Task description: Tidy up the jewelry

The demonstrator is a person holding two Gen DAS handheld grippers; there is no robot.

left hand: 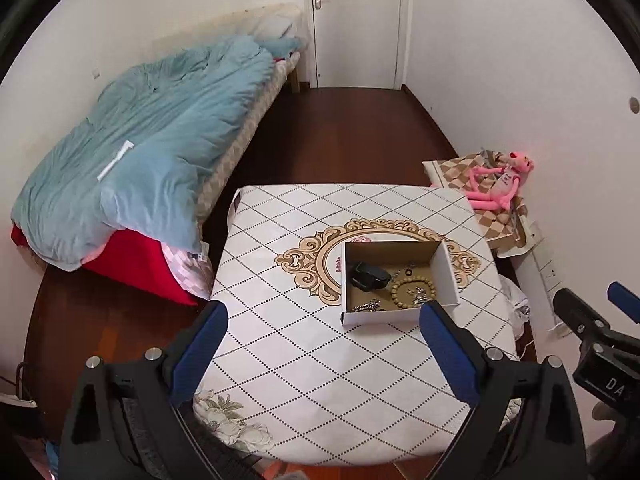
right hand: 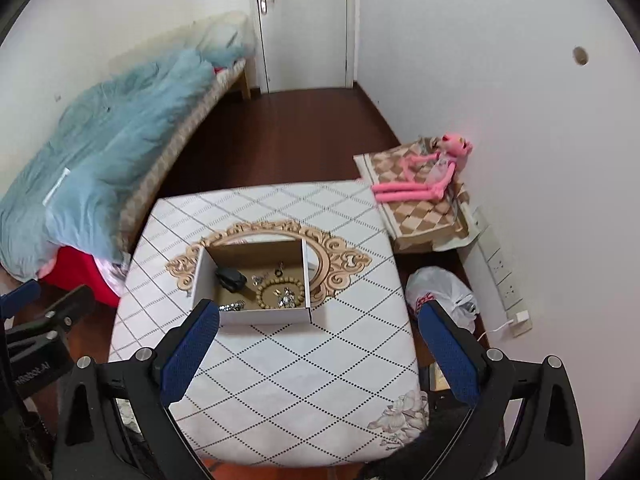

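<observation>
An open cardboard box (left hand: 449, 270) (right hand: 200, 276) sits in the middle of the table (left hand: 312, 360) (right hand: 304, 360) with the diamond-pattern cloth. Inside lie a wooden bead bracelet (left hand: 412, 289) (right hand: 280, 293), a black pouch-like item (left hand: 370, 276) (right hand: 231, 278), a silver chain piece (left hand: 367, 305) (right hand: 232, 305) and small metal pieces (right hand: 286, 298). My left gripper (left hand: 324, 322) is open and empty above the table's near side, short of the box. My right gripper (right hand: 320, 322) is open and empty, held just in front of the box.
A bed with a blue duvet (left hand: 152, 140) (right hand: 100, 140) stands left of the table. A pink plush toy (left hand: 500, 184) (right hand: 432, 176) lies on a checkered cushion at the right wall. A white plastic bag (right hand: 444, 292) and a wall power strip (right hand: 504, 276) are right of the table.
</observation>
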